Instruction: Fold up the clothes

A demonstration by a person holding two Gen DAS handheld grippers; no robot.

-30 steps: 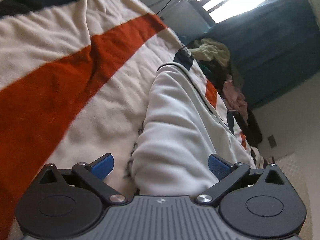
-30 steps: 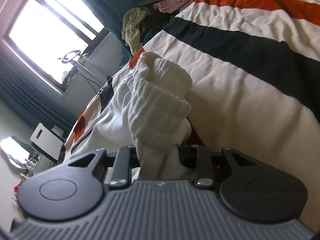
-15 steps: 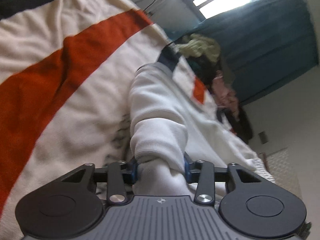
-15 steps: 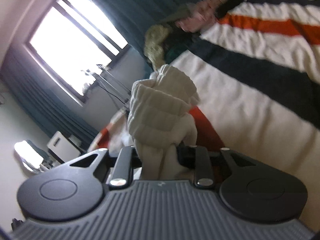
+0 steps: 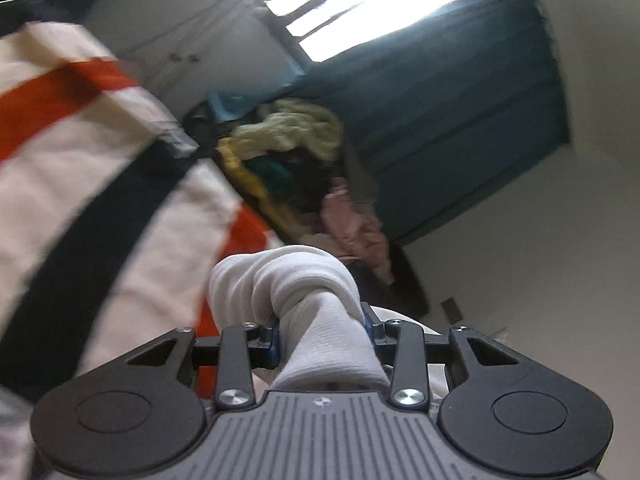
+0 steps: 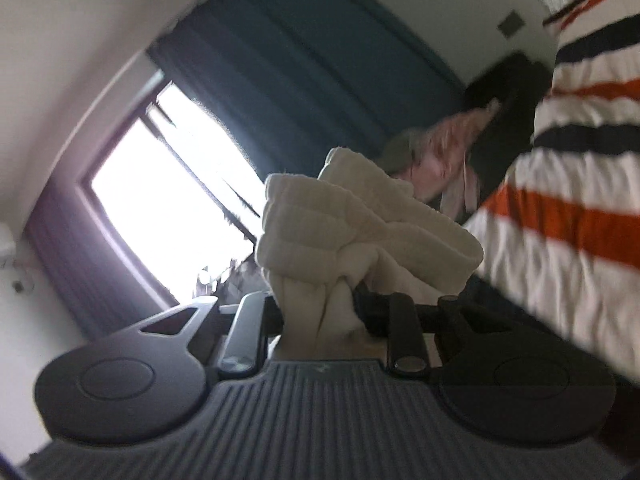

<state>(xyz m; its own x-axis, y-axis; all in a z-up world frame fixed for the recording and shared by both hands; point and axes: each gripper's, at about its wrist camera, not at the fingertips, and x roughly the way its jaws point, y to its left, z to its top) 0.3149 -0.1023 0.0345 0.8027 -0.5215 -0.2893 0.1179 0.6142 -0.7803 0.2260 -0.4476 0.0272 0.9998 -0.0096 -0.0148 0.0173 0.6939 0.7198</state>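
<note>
A white knitted garment [image 5: 304,292] bulges out between the blue pads of my left gripper [image 5: 322,334], which is shut on a bunched fold of it, lifted off the striped blanket [image 5: 80,168]. In the right wrist view the ribbed cream cuff of the same white garment [image 6: 360,224] sticks up from my right gripper [image 6: 320,312], which is shut on its gathered cloth. Both views are blurred and tilted. The rest of the garment hangs below the grippers, out of sight.
The bed's blanket has white, orange and dark stripes [image 6: 580,216]. A pile of mixed clothes [image 5: 304,160] lies at the bed's far end, below blue curtains [image 5: 460,112] and a bright window [image 6: 168,192]. A pale wall [image 5: 520,280] lies at the right.
The left gripper, open around the white garment a second ago, closed on it. Both grippers then rose off the blanket with the garment, and the views swung up toward window and curtains.
</note>
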